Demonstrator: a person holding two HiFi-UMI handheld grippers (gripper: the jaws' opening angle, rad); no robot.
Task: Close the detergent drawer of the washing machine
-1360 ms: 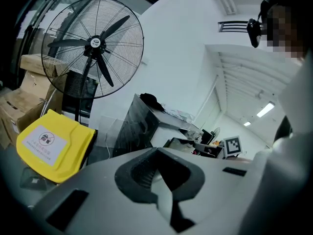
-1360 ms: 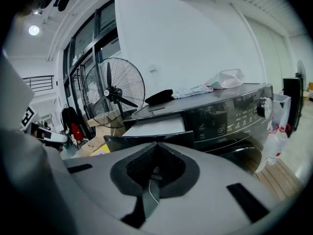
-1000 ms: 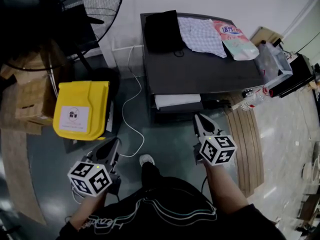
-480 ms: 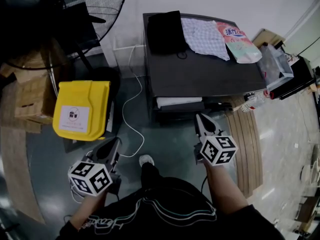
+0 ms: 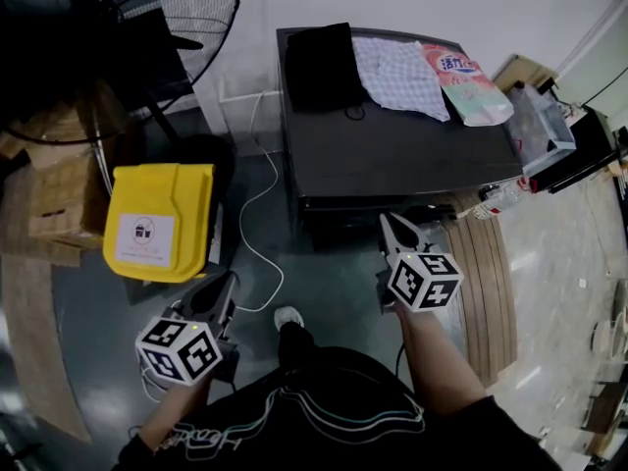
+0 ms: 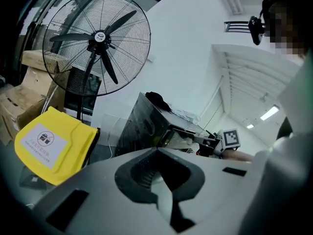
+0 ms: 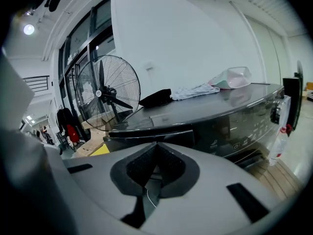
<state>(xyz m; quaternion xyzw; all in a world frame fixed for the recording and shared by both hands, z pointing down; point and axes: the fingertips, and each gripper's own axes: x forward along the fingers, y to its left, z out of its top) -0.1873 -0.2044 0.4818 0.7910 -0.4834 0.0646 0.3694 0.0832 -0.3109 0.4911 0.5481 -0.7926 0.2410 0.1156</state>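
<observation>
Looks closed — drawer (image 5: 343, 209) no longer showing white, now flush in washer (image 5: 392, 145) front at 12 o'clock; right gripper (image 5: 395, 226) pinched together just at it, left gripper (image 5: 224, 285) likewise, empty.

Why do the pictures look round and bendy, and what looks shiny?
Head view: the wide lens curves the boxy dark grey washing machine. Left gripper view: the grey left gripper is blurry, corners black. Right gripper view: the machine's glossy top reflects light, and a bright lamp glares top left.
</observation>
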